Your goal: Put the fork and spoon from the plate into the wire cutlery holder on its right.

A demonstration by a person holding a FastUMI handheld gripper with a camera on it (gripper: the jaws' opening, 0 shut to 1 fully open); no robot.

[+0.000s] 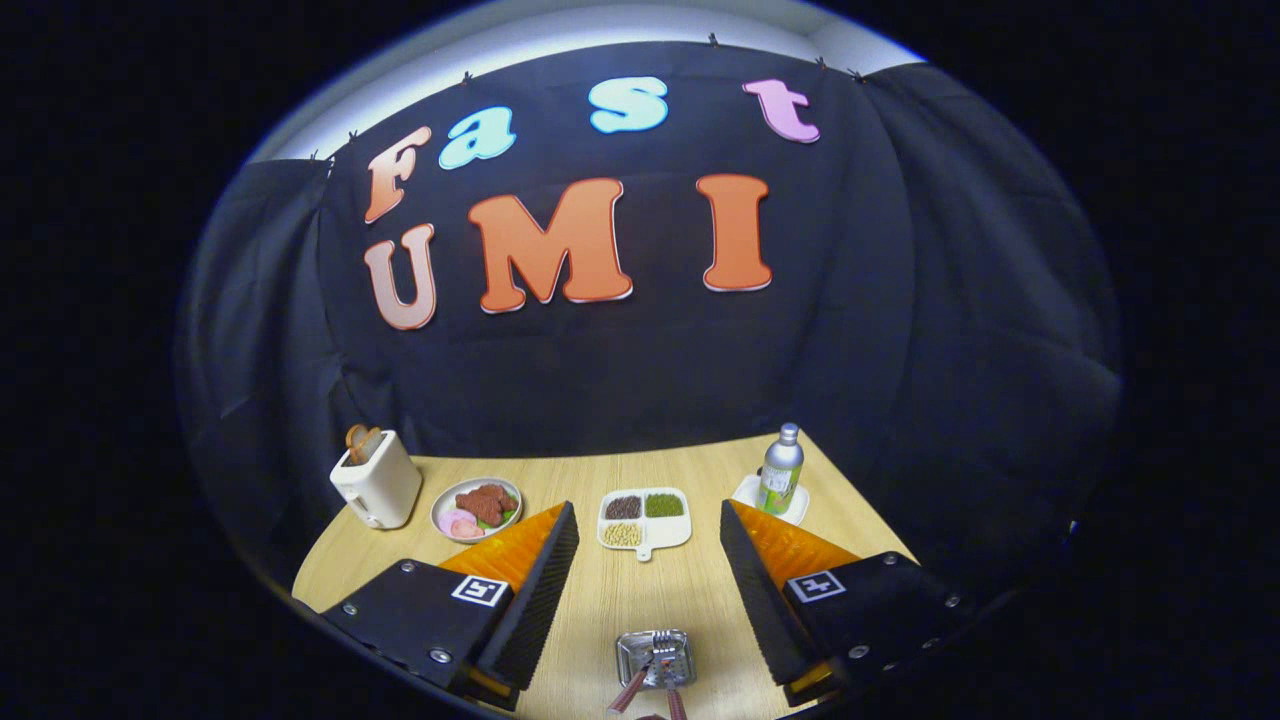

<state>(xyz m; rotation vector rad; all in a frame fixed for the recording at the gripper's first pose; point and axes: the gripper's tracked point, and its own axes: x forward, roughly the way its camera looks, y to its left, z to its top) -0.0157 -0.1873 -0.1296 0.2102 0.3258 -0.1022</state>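
Tongs: your tongs (648,560) are spread wide, the two fingers well apart over the tabletop (610,600), and they have hold of nothing.
Plate: you have a small square metal plate (655,658) lying on the tabletop low between the fingers, close to the tongs' base and nearer the right finger's inner side than you might expect from the gap.
Fork: you can see the fork (660,655) lying on that plate, its tines pointing away from you; its handle runs back toward you off the plate's near edge.
Spoon: what looks like a second reddish handle (628,690) lies beside the fork's; you cannot tell its bowl apart from the plate's shine.
Divided tray: beyond the fingertips, between them, sits a white tray (645,518) with three compartments holding dark, green and pale grains.
Food dish: just past your left fingertip stands a round dish (477,508) of meat and sliced food.
Toaster: left of the dish you have a white toaster (377,482) with bread sticking up out of it.
Bottle: beyond your right fingertip a metal-capped bottle (780,470) stands upright on a white coaster (746,493).
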